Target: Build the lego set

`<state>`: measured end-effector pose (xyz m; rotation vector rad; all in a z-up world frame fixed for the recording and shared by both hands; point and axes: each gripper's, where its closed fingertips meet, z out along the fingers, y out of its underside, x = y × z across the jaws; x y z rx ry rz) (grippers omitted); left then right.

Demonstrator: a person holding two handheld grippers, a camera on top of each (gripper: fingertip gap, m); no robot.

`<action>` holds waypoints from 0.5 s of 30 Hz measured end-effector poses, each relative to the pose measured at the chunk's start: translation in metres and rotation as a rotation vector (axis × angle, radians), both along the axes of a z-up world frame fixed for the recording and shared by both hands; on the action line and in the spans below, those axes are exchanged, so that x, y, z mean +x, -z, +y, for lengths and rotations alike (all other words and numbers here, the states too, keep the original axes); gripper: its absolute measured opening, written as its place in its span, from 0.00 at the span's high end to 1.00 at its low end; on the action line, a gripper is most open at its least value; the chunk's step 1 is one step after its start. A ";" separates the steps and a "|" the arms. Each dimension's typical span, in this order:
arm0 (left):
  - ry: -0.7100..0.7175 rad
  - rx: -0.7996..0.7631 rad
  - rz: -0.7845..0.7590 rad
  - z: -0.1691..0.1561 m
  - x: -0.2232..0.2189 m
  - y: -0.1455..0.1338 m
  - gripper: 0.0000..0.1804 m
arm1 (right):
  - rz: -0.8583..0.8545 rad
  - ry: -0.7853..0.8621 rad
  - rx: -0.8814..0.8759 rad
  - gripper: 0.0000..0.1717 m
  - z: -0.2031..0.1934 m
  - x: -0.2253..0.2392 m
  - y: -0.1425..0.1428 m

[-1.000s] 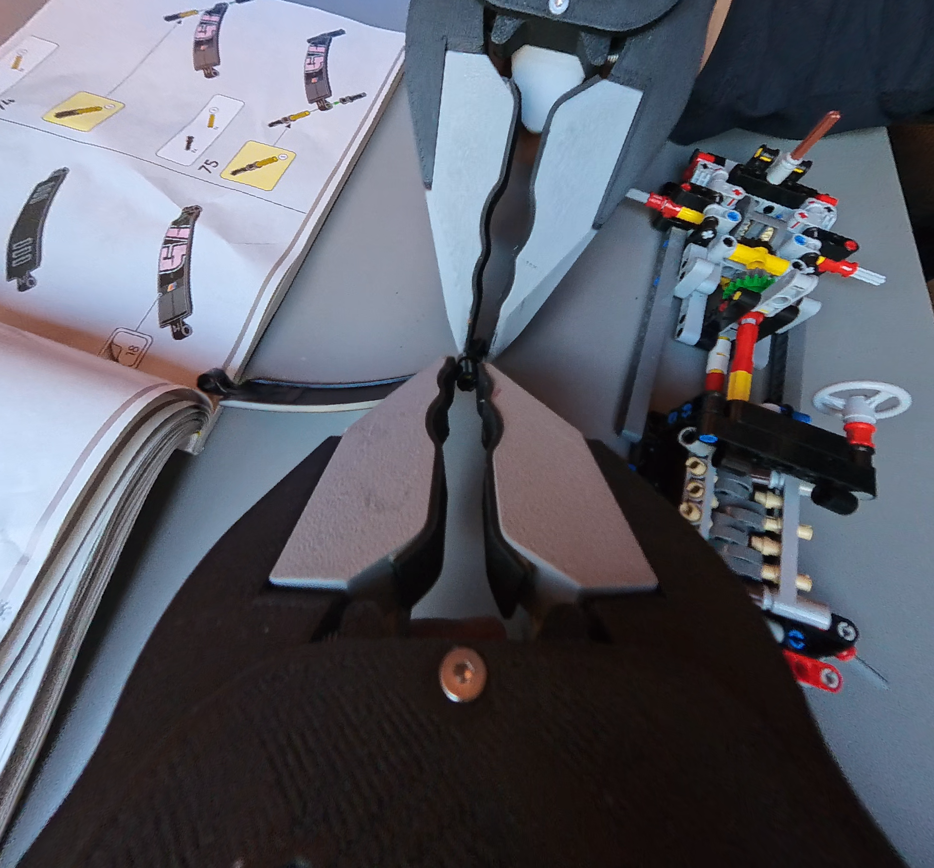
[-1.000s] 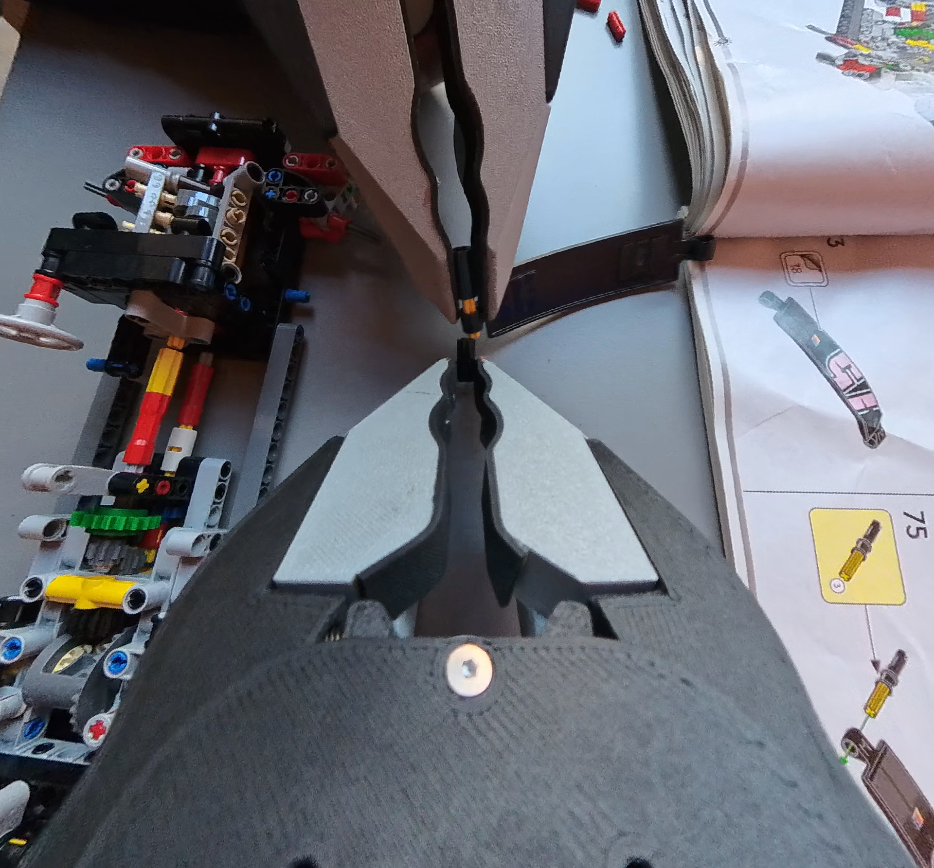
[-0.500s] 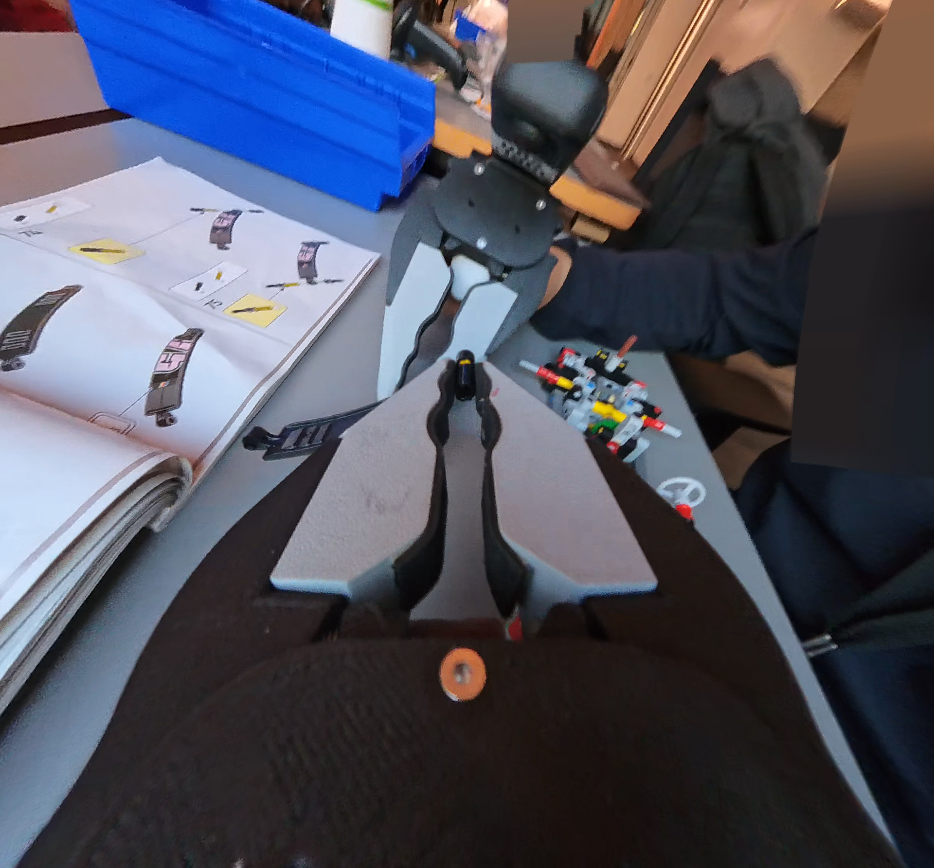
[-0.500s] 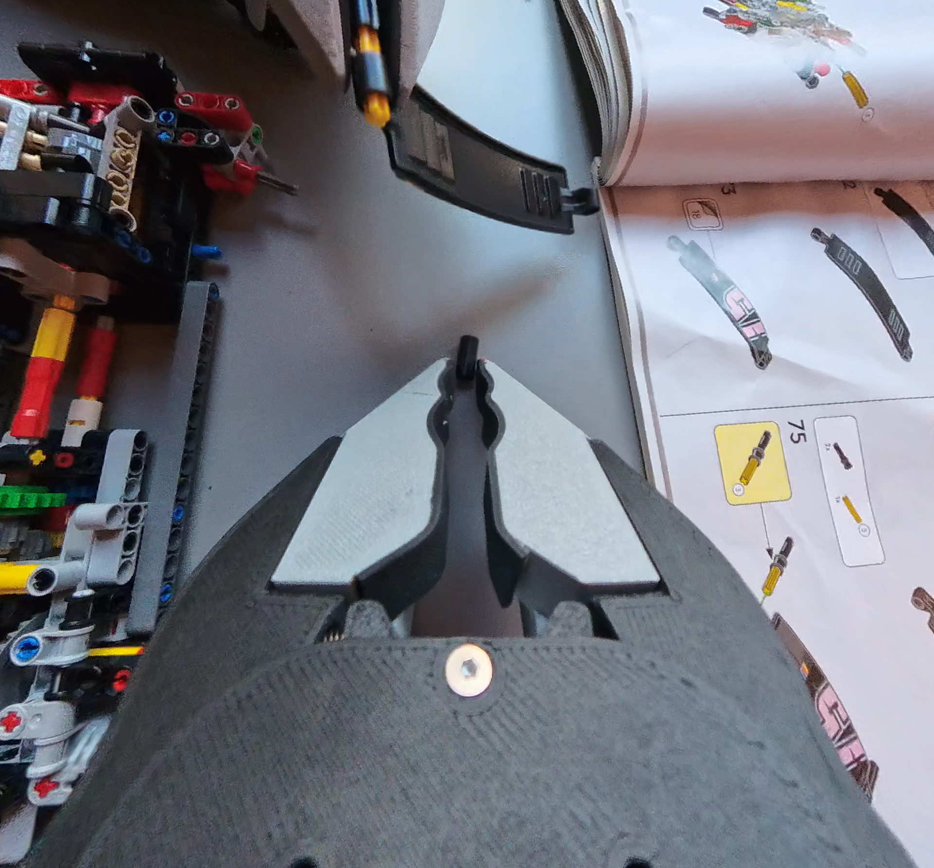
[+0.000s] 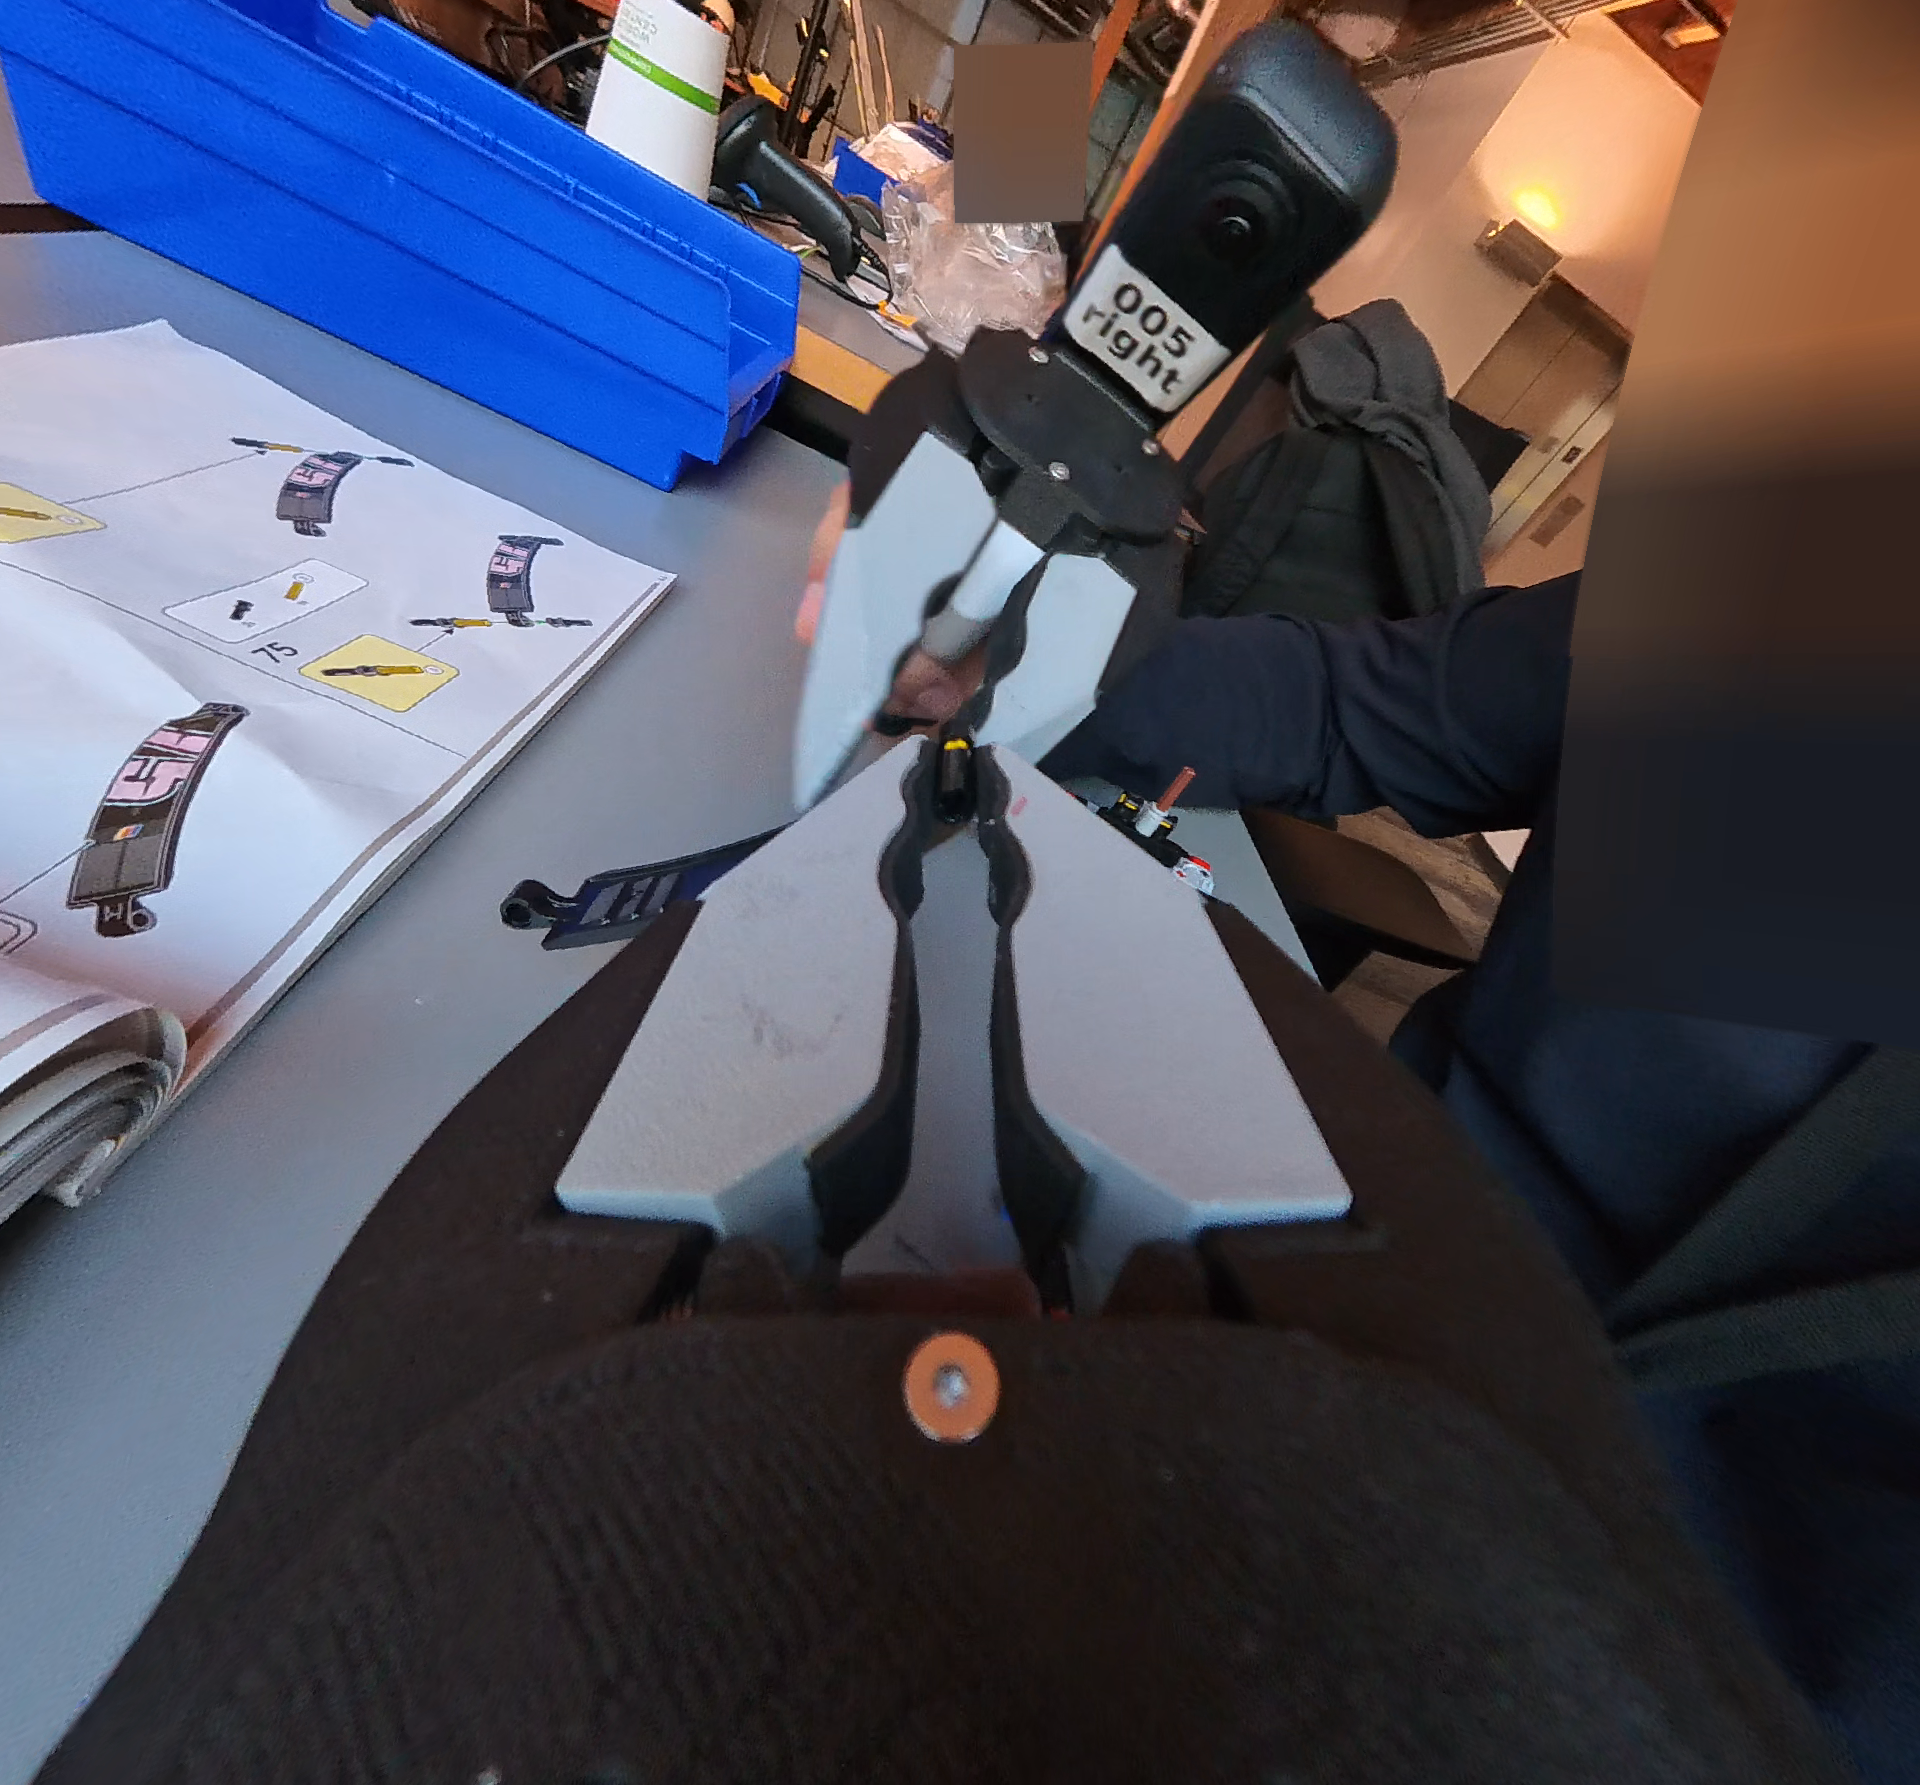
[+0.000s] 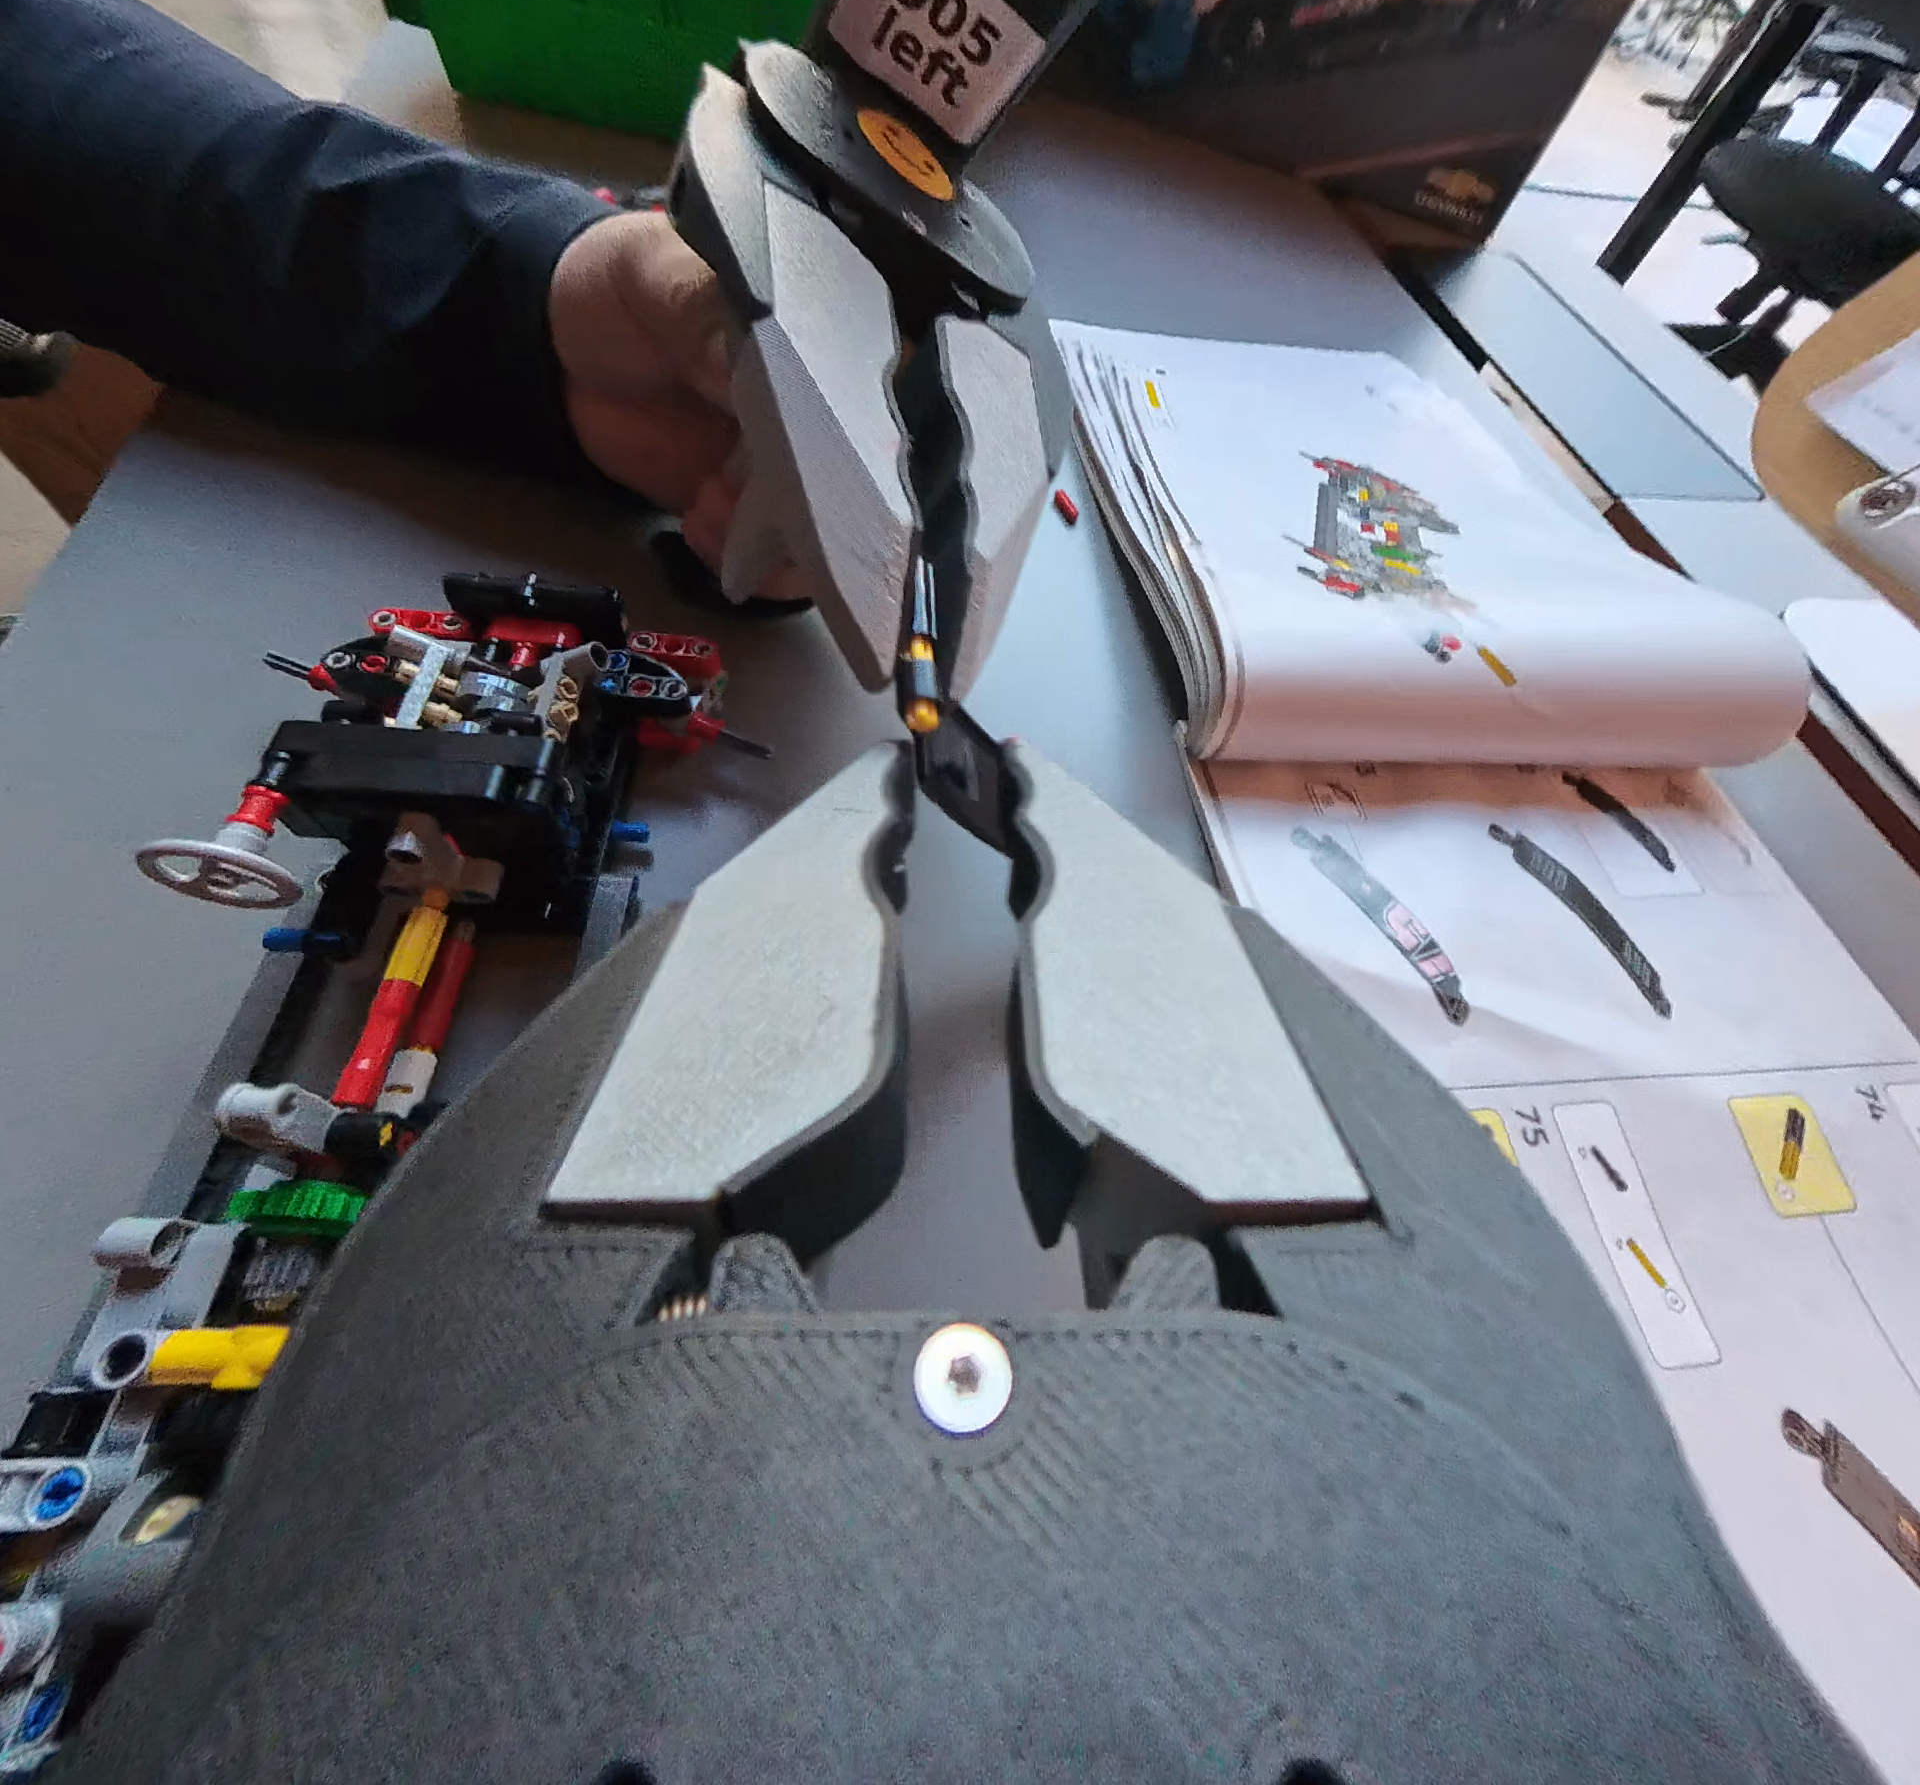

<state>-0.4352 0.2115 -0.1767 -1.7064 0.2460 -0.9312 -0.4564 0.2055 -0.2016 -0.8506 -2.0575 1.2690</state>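
Between tips of our left claw: black-and-yellow pin, clenched, long axis along fingers, yellow end forward. Straight ahead, almost tip to tip, our right claw faces it, jaws parted, nothing gripped. Black curved panel lies below, left of left claw.

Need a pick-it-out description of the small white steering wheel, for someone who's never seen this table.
On the grey table, left of the open instruction booklet, lies a long brick-built chassis. The steering wheel sticks out from the left end of its black crossbeam on a red-and-white stub. It is the only round, spoked white part; its neighbours are straight beams and axles.
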 end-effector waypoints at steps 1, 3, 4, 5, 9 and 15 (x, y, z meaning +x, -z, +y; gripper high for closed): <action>-0.011 0.000 -0.003 0.001 -0.001 0.000 0.98 | 0.012 0.003 0.000 0.97 -0.002 0.000 -0.001; -0.045 -0.001 -0.010 0.004 -0.006 -0.004 0.98 | 0.036 0.017 -0.033 1.00 -0.004 -0.003 -0.004; -0.054 -0.007 0.000 0.005 -0.007 -0.005 0.98 | 0.037 0.018 -0.067 1.00 -0.006 -0.004 -0.006; -0.068 -0.016 0.019 0.005 -0.009 -0.006 0.98 | 0.035 0.023 -0.096 1.00 -0.007 -0.006 -0.007; -0.108 -0.004 0.052 0.005 -0.011 -0.026 0.95 | 0.133 0.003 -0.241 1.00 -0.010 -0.007 -0.030; -0.173 0.023 0.183 -0.006 -0.025 -0.046 0.86 | 0.172 -0.043 -0.397 1.00 -0.006 -0.002 -0.047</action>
